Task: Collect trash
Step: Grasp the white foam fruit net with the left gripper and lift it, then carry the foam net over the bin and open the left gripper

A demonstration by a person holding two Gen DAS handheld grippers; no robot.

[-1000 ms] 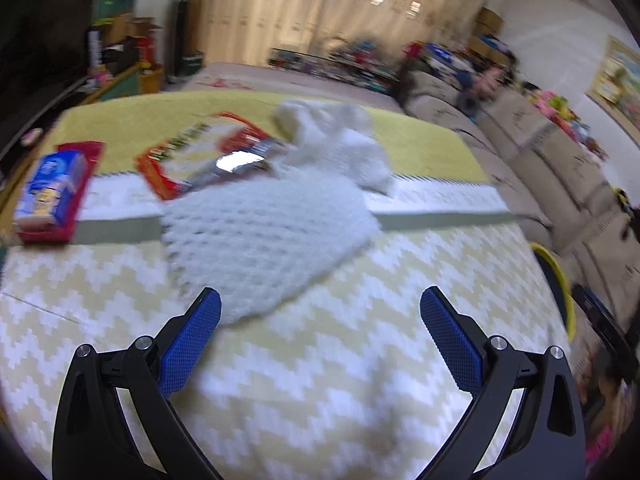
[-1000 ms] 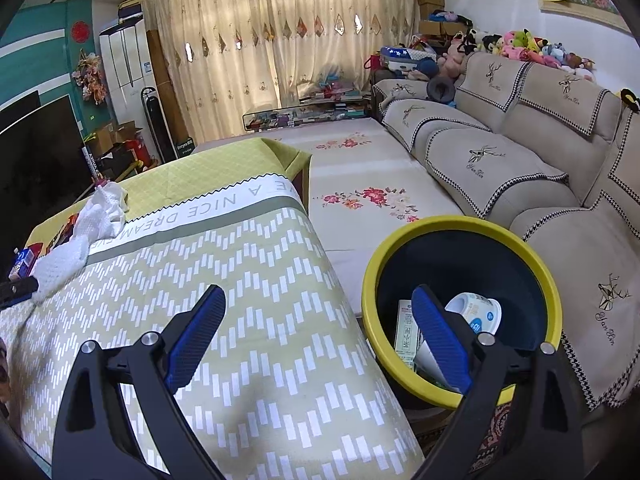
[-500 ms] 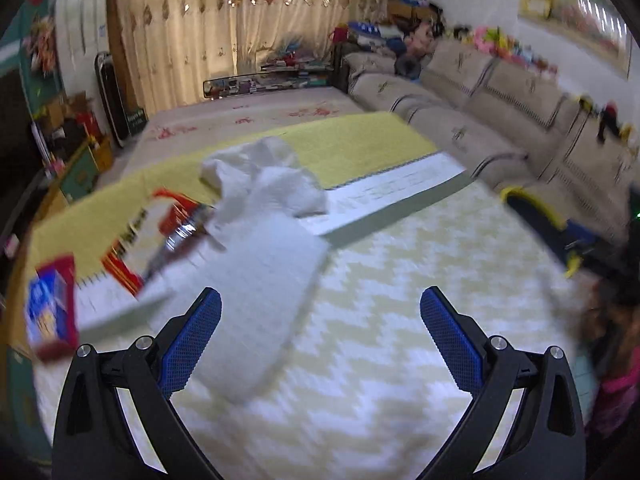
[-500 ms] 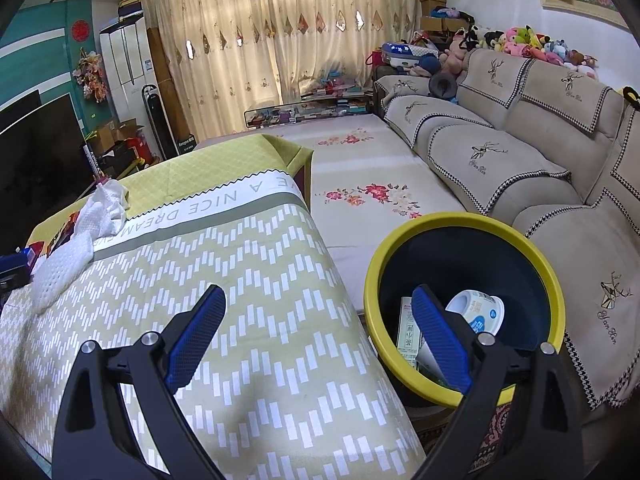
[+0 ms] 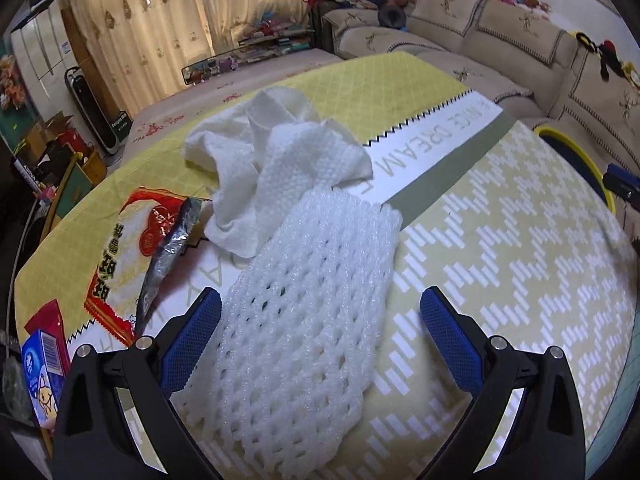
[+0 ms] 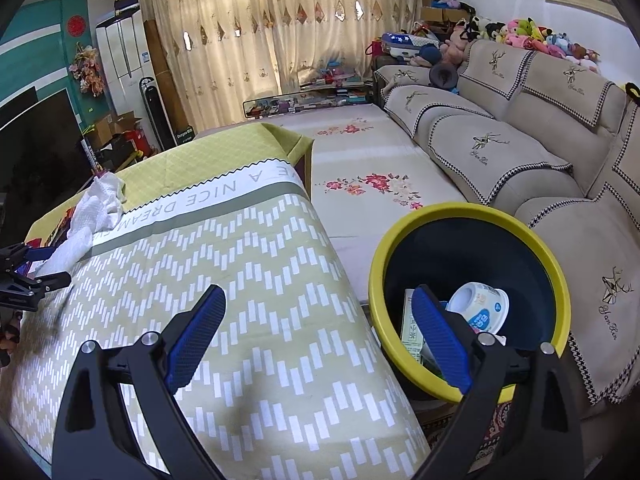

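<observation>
A white foam fruit net (image 5: 304, 312) lies on the table's patterned cloth (image 5: 520, 264), with a crumpled white paper towel (image 5: 276, 160) just behind it. My left gripper (image 5: 320, 316) is open, its jaws on either side of the net's near part, empty. A red and yellow snack wrapper (image 5: 124, 248) and a blue carton (image 5: 40, 372) lie to the left. My right gripper (image 6: 320, 320) is open and empty, over the table edge beside the yellow-rimmed bin (image 6: 472, 216), which holds a white cup (image 6: 480, 308) and a carton. The net also shows far left in the right wrist view (image 6: 68, 252).
A beige sofa (image 6: 540, 152) stands right of the bin. A floral mat (image 6: 368, 168) covers the floor between table and sofa. A dark TV (image 6: 36, 148) and boxes stand at the far left. The bin's rim also shows in the left wrist view (image 5: 576, 156).
My left gripper has swung and moved in over the foam net, so the net now lies between its open jaws. The right gripper has barely moved.
</observation>
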